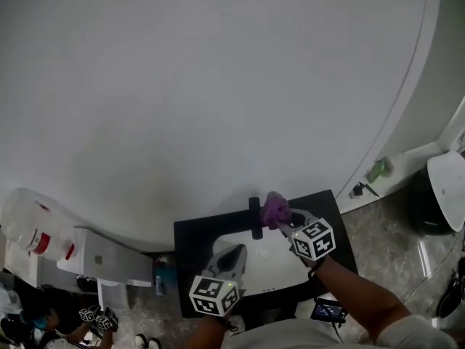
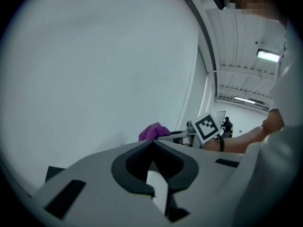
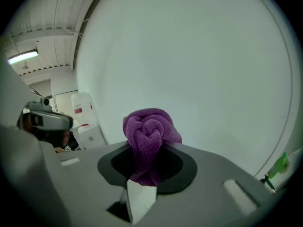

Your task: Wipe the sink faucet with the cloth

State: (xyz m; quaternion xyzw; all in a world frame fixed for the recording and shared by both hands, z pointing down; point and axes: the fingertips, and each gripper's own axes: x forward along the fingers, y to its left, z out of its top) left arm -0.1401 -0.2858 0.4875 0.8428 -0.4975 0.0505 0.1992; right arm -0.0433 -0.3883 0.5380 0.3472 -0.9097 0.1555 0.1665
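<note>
**A:** Right gripper [image 3: 147, 167], what state?

**B:** Clenched on a bunched purple cloth [image 3: 150, 131], with the wad bulging out past the jaw tips.

**A:** And the left gripper [image 2: 154, 162]?

**B:** Jaws together, nothing between them. Hovers over the white sink [image 1: 275, 262], toward the front edge of the black counter [image 1: 190, 240].

**A:** Where exactly is the cloth?

**B:** At the middle of the counter's back edge, just beside the black faucet [image 1: 255, 218], on its right near the rear end. Cannot tell whether touching.

**A:** Which way does the faucet lie?

**B:** Long axis runs back to front. Spout end points at the front edge, out over the basin.

**A:** Which step of the task?

**B:** Probably the very start of the wipe, or the last of the approach.

**A:** Next move?

**B:** Calls for pressing the wad onto the faucet body, drawing it along that axis from rear to spout, then reaching the far left side.
</note>
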